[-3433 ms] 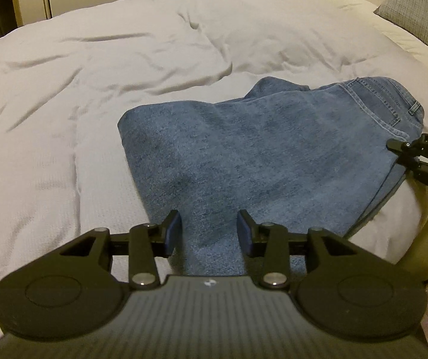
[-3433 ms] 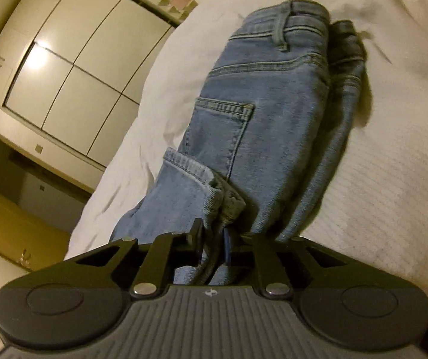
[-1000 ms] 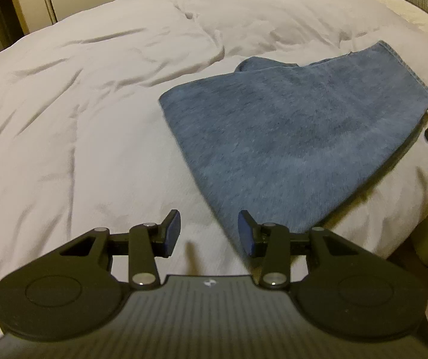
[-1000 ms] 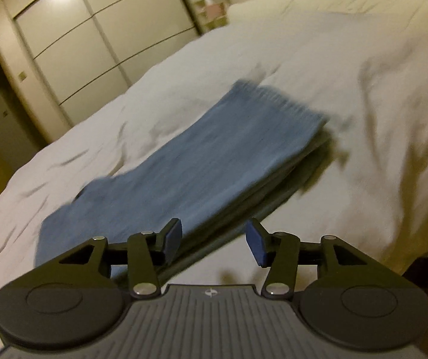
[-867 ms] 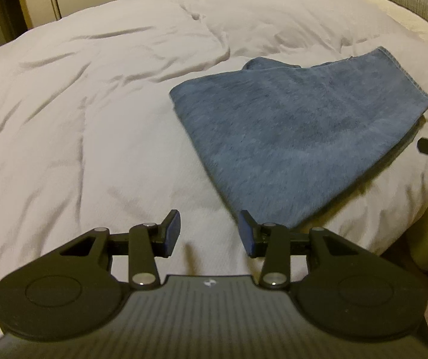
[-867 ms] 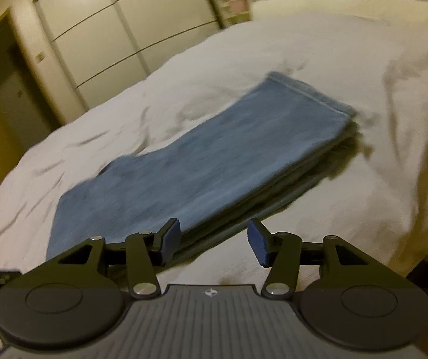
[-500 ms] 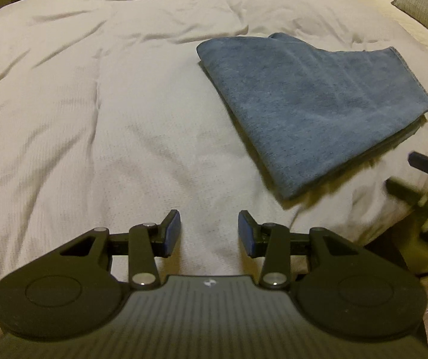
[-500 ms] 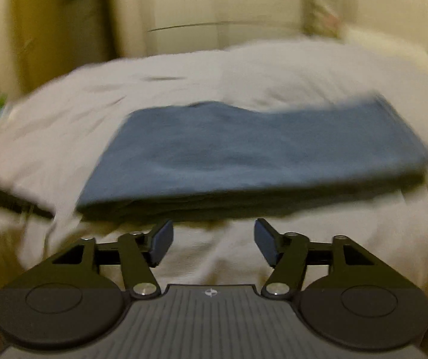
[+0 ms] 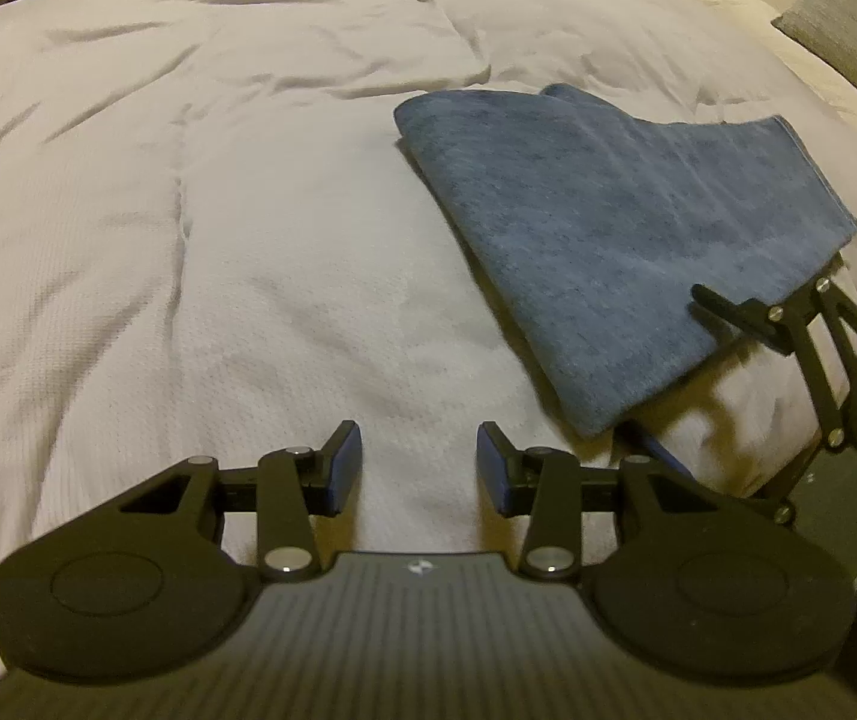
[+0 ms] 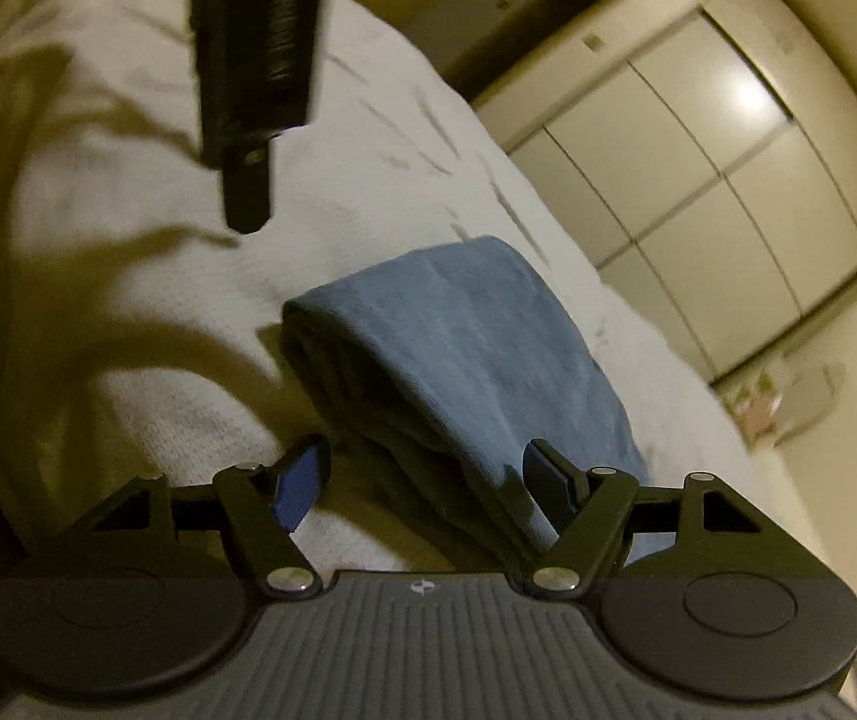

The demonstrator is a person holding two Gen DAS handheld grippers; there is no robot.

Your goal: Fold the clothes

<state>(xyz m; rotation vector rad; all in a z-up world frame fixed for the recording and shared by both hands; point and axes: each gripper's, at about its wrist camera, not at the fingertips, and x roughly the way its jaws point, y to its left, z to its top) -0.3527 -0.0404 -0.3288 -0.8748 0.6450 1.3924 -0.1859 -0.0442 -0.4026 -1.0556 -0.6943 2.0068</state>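
The folded jeans (image 9: 620, 240) lie on the white bed (image 9: 188, 240), in the right half of the left wrist view. The left gripper (image 9: 419, 468) hovers over bare bedding at the lower centre, its fingers apart and holding nothing. In the right wrist view the right gripper (image 10: 425, 483) sits at the lower centre with its fingers spread around the near edge of the jeans (image 10: 458, 348), not pressing them. Wardrobe doors (image 10: 698, 180) fill the upper right.
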